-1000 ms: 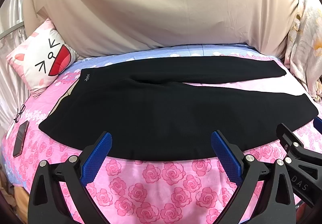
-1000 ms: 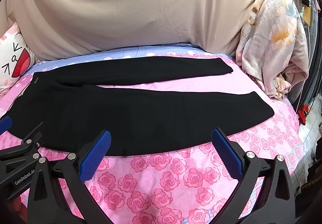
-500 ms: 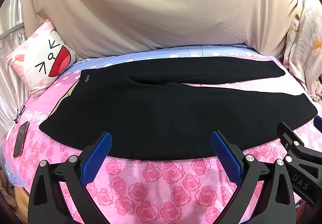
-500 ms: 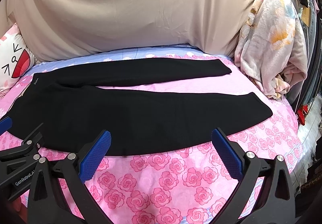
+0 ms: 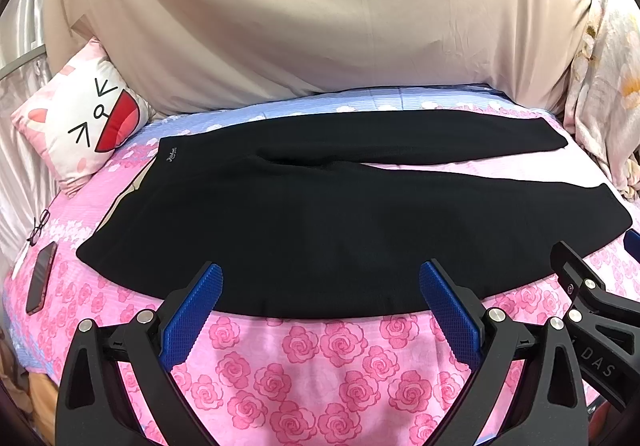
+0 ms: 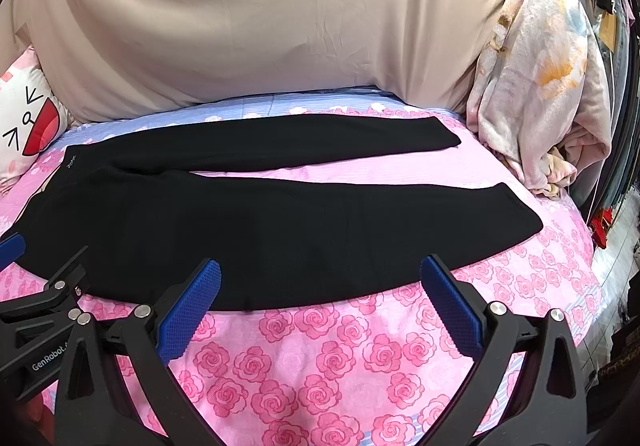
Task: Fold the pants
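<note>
Your pants (image 5: pixel 320 221) lie flat on the bed (image 5: pixel 320 358), 1 black pair, waistband toward the cartoon pillow (image 5: pixel 86 125) on your left and both legs running out to your right. The 2 legs are spread apart with a wedge of pink sheet showing between them, a layout that leaves you a clean first fold, 1 leg laid over the other.

You hold the left gripper (image 5: pixel 320 286) and the right gripper (image 6: pixel 320 282) side by side just short of the near edge of the cloth, each with its jaws wide apart and empty. Nothing is pinched yet; they sit low over the rose-print sheet, probably so you can come in under the near leg's hem line.

Counted: 2 grippers, 4 blue pads, 1 pillow, 1 phone (image 5: pixel 40 278) and 1 pair of glasses (image 5: pixel 39 226) at the bed's left edge, and 1 heap of floral blanket (image 6: pixel 540 85) at the right, all clear of the pants.
</note>
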`<state>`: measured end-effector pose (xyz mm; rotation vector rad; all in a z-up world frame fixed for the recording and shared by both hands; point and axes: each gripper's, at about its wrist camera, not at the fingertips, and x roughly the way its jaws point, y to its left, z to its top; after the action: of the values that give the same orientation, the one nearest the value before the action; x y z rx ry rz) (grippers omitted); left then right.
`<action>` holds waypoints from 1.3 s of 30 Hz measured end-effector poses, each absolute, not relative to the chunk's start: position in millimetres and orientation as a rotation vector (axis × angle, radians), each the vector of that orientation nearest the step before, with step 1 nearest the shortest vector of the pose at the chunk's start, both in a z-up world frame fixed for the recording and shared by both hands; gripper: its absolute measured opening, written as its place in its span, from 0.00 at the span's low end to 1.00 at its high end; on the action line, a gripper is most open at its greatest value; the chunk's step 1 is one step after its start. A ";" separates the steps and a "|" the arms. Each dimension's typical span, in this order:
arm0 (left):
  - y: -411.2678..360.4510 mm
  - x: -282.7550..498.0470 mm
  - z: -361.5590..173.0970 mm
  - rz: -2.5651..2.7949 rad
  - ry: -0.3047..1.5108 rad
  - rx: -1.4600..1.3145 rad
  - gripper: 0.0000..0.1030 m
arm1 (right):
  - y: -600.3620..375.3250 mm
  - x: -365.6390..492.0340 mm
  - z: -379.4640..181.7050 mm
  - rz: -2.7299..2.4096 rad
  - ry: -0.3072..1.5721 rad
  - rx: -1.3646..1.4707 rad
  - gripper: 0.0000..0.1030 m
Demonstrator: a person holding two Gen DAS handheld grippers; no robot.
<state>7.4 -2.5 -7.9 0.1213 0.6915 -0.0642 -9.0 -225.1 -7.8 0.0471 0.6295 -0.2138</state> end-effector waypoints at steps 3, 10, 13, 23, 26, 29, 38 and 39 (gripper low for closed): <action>-3.8 9.6 -9.2 -0.065 0.695 0.124 0.95 | -225.7 -6.7 -9.8 -0.213 0.634 0.049 0.95; -9.7 16.8 -15.5 -0.065 0.711 0.134 0.94 | -230.8 0.4 -17.3 -0.213 0.650 0.059 0.95; -13.0 22.2 -18.5 -0.067 0.720 0.136 0.95 | -234.0 4.5 -20.3 -0.211 0.656 0.064 0.95; 34.0 96.4 -4.5 -0.093 0.756 0.011 0.94 | -350.3 81.4 -2.1 -0.058 0.600 0.184 0.95; 60.3 137.2 7.2 -0.027 0.719 0.016 0.94 | -422.6 141.4 2.4 -0.065 0.615 0.243 0.95; 94.4 186.3 15.5 0.036 0.707 -0.018 0.94 | -486.5 212.0 -1.8 -0.097 0.696 0.250 0.95; 167.1 293.5 13.2 0.128 0.707 -0.134 0.94 | -589.2 350.2 -38.0 -0.156 0.849 0.210 0.95; 169.1 300.1 12.6 0.134 0.703 -0.124 0.94 | -594.7 362.7 -45.5 -0.152 0.881 0.196 0.95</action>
<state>300.1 169.1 12.6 -0.1238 0.7034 0.1345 362.7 -594.7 -45.5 0.1961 0.8808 -0.1522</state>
